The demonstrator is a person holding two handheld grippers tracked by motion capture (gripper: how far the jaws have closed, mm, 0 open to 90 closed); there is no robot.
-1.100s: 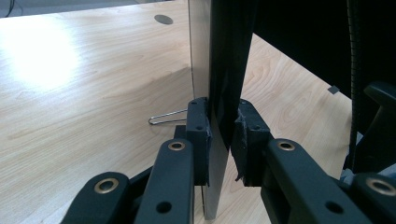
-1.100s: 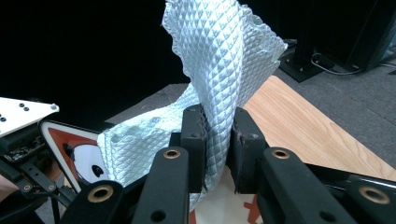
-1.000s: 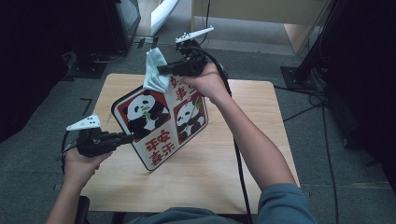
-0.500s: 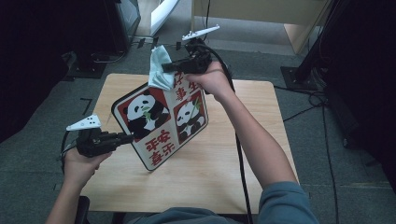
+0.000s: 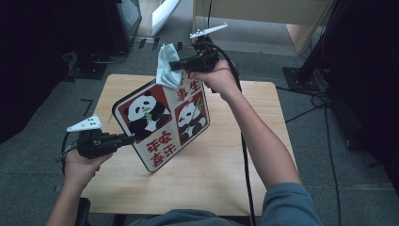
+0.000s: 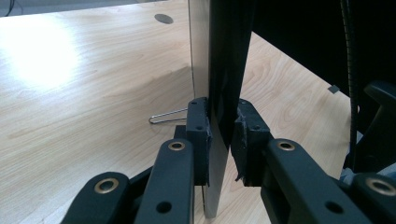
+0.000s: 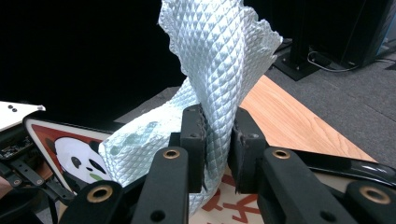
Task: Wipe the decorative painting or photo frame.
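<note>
Dark room, grey carpet, black stands at the edges; a light wooden table (image 5: 226, 174) in the middle, a bent paper clip (image 6: 167, 116) lying on it

We hold the panda sign board (image 5: 162, 125) tilted up off the table, its lower corner down near the table's near side, printed face toward us and upward. Left gripper (image 5: 126, 139) is clamped on the board's left edge; in the left gripper view both pads pinch the thin panel (image 6: 212, 93), which runs straight up between them

Right gripper (image 5: 175, 65) is clenched on a pale blue-white wiping cloth (image 5: 167, 66); in the right gripper view the quilted cloth (image 7: 215, 65) is squeezed between the pads and bunches above and below them

Key relation: the cloth sits at the board's upper far edge, its hanging fold touching the printed face there. The face stretches from the cloth down and toward us, long axis running toward the lower corner. We judge the wipe should run down along that axis, the left grip bracing the board
</note>
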